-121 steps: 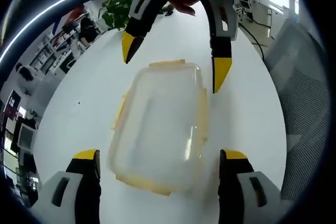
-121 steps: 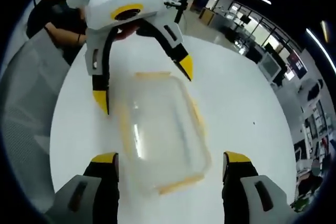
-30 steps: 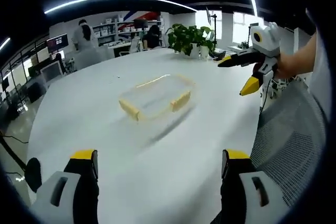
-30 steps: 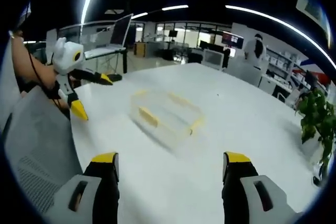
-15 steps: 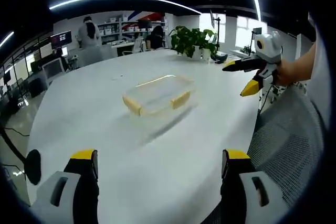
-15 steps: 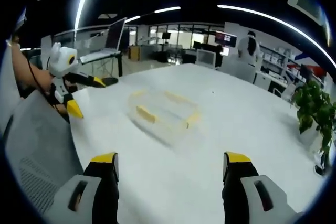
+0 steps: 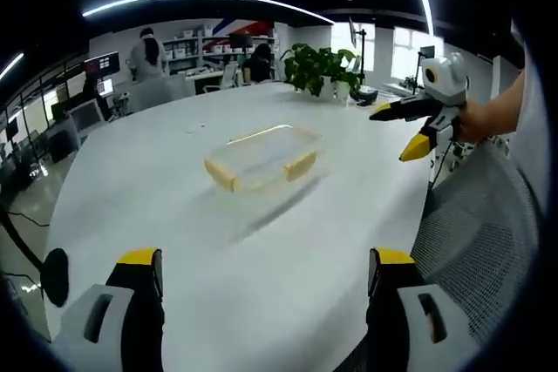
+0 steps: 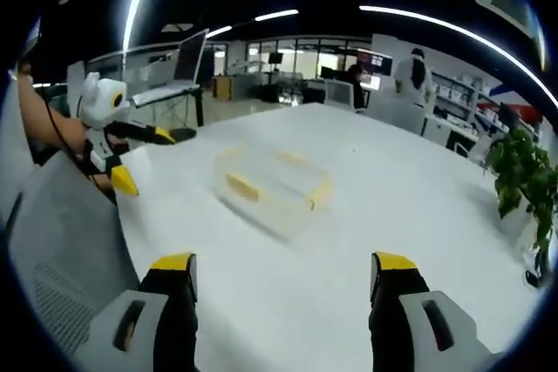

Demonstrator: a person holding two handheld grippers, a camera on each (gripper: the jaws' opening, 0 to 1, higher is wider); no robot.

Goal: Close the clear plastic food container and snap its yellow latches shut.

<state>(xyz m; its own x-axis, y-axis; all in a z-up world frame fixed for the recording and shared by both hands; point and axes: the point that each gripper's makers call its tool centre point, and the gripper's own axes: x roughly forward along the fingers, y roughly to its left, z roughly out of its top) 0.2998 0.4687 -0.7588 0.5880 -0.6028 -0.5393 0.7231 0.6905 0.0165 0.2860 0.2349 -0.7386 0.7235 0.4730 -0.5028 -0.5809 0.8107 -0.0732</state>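
Note:
The clear plastic container (image 7: 261, 158) with yellow latches rests lid-on in the middle of the white table (image 7: 174, 241); its latches lie flat against the sides. In the right gripper view the same container (image 8: 270, 180) lies well ahead of the jaws. My left gripper (image 7: 260, 298) is open, far back from the container, nothing between its jaws. My right gripper (image 8: 283, 302) is open too, also well short of it. The right gripper (image 7: 408, 128) comes into the left gripper view at the right, held in a hand. The left gripper (image 8: 139, 156) appears at the left of the right gripper view.
A grey mesh chair back (image 7: 475, 233) stands at the table's right edge, and again (image 8: 61, 241) at the left. A potted plant (image 7: 318, 65) sits at the far end of the table. People and desks (image 7: 148, 58) fill the office behind.
Four seconds ago both grippers hovered close over the container; both have since pulled far back. Over the last second the views barely shifted and the container stayed put.

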